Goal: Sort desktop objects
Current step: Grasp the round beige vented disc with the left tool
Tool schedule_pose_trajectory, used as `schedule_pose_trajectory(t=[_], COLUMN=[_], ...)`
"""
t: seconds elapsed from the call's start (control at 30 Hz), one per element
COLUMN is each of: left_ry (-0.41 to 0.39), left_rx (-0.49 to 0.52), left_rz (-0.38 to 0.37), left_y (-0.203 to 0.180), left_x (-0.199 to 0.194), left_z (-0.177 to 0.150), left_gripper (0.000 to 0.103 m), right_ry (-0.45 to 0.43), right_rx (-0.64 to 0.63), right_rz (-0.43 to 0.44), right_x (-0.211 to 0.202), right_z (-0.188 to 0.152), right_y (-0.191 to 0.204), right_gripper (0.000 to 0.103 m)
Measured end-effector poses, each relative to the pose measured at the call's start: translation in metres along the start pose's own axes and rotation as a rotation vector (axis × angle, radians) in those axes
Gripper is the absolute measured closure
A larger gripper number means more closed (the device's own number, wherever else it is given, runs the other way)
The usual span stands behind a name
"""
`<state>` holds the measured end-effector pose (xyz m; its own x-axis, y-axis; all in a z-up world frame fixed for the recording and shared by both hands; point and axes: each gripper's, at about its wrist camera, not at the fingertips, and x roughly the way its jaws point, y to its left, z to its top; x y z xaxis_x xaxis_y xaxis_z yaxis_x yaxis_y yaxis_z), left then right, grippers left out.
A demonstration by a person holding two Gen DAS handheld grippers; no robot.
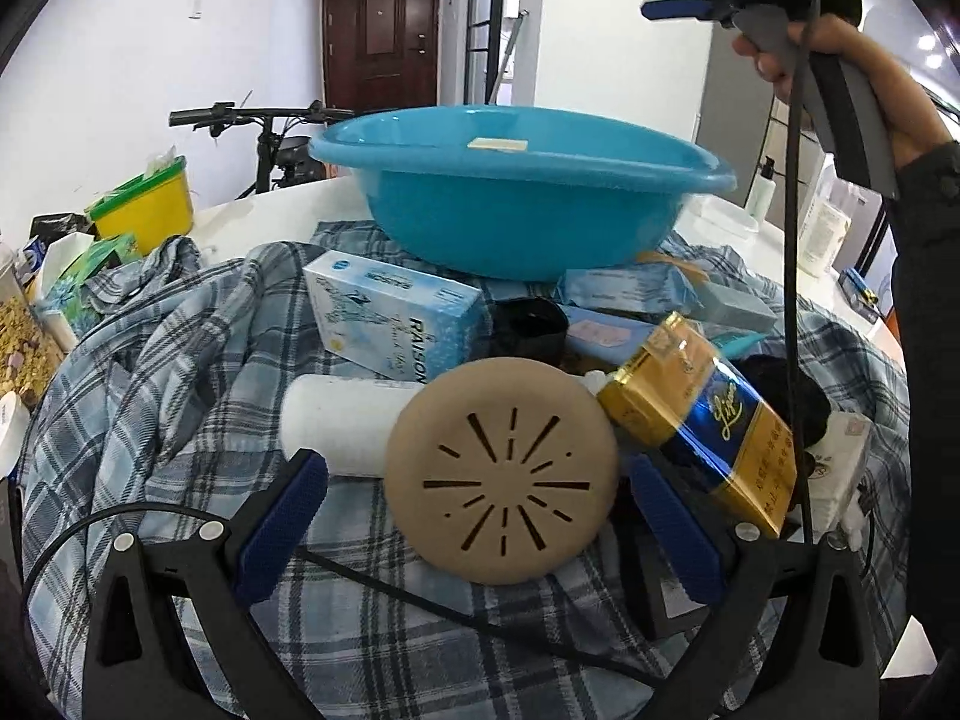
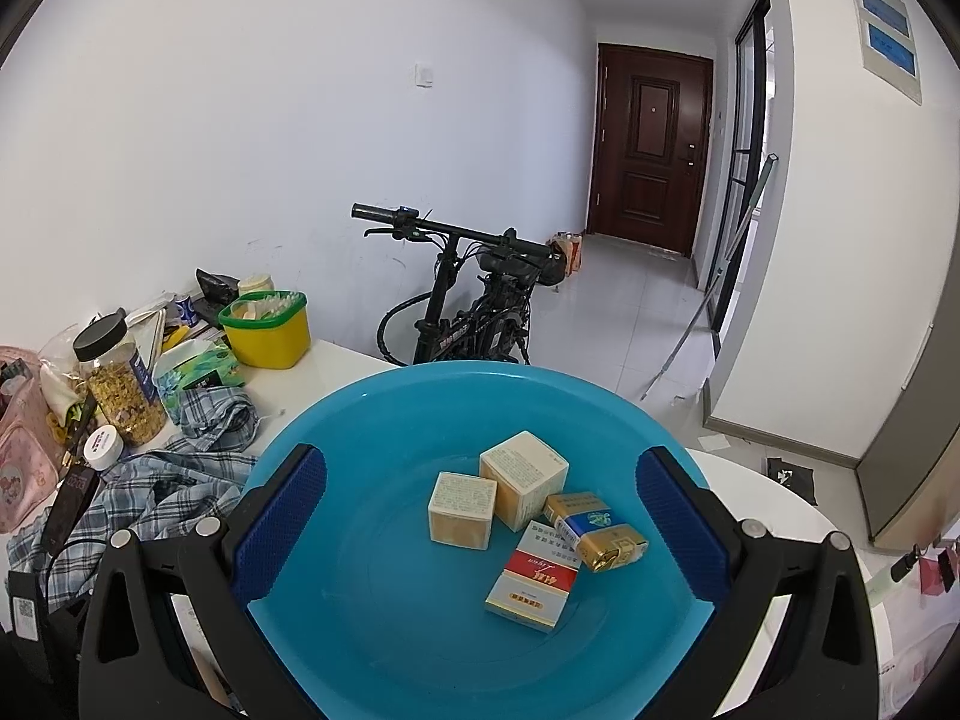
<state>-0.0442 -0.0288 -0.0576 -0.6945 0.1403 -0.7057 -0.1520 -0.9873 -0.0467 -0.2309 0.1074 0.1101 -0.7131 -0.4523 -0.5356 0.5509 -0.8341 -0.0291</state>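
**Both tongs wide open, nothing gripped**

Left tongs (image 1: 477, 510): spread wide, blue pads clear on both sides of a round tan disc with radiating slots (image 1: 501, 471), not pinching it. Lying on a blue-and-white plaid cloth (image 1: 180, 360) spread over the white bench (image 1: 240, 216). Just right of the disc, a gold-and-blue cigarette pack (image 1: 702, 420), tilted. Just left, a white paper roll (image 1: 336, 423). Beyond these, a light blue carton (image 1: 390, 315), then a round turquoise plastic basin (image 1: 516, 204) sitting on the heap.

Right tongs (image 2: 480, 531): equally wide apart, empty, hovering above the turquoise basin (image 2: 384, 630). Inside the basin, between the pads: two cream cube boxes (image 2: 462, 510), touching; a gold-and-blue pack (image 2: 594, 531) to their right; a red-and-white flat pack (image 2: 534, 582) nearest the tongs.

Seen from the left wrist, a hand (image 1: 840, 69) gripping the right tool's handle, raised above and right of the basin.
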Motion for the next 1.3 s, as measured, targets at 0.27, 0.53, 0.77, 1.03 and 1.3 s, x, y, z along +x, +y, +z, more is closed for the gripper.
schedule_pose_trajectory(t=[0.27,0.53,0.77,1.03,1.3], left_ry=[0.05,0.071,0.047,-0.044,-0.102], left_rx=[0.008,-0.02,-0.065,-0.037,-0.036], left_rz=[0.031,-0.038,-0.075,-0.054,-0.044], left_y=[-0.003,0.002,0.009,0.004,0.006], left_x=[0.018,0.024,0.019,-0.001,-0.015], left_z=[0.0,0.0,0.0,0.0,0.0], left_gripper=[0.0,0.023,0.026,0.026,0.026], right_ry=[0.003,0.004,-0.014,-0.048,-0.023], right_rx=[-0.007,-0.01,-0.022,-0.097,-0.178], right_rz=[0.003,-0.004,-0.004,-0.043,-0.055], right_x=[0.001,0.002,-0.002,-0.016,-0.055], right_z=[-0.001,-0.001,0.0,0.004,-0.036], right_y=[0.003,0.004,0.009,0.029,0.042], right_gripper=[0.0,0.0,0.0,0.0,0.0])
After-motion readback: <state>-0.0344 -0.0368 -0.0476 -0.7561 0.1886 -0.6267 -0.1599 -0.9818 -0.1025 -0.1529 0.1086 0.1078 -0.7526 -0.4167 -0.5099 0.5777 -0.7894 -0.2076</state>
